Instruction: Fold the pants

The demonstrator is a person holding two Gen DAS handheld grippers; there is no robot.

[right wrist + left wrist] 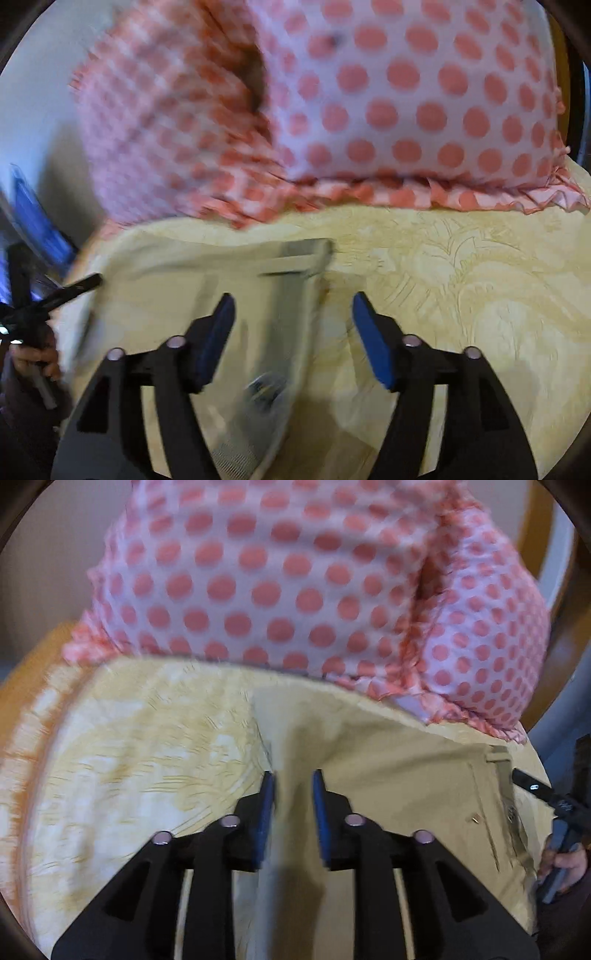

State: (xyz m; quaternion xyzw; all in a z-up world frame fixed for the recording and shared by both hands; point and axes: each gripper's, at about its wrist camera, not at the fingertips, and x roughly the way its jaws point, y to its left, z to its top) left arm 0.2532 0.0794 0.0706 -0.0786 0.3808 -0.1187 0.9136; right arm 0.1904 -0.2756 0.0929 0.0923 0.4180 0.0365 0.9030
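Both jaws released: left gripper (293,781) narrowly apart, right gripper (293,304) wide, over the khaki pants (406,794) at frame centre.

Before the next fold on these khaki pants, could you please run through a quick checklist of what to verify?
1. Left gripper clear of cloth: cannot tell; a fold of the pants lies between its narrow jaws.
2. Right gripper released: ok, its jaws stand wide over the waistband.
3. Pants lying flat: not ok, a ridge runs up the middle.
4. Polka-dot pillows clear of the pants: ok, just beyond them.
5. Pants fully on the yellow bedspread: cannot tell, the edges are cropped.
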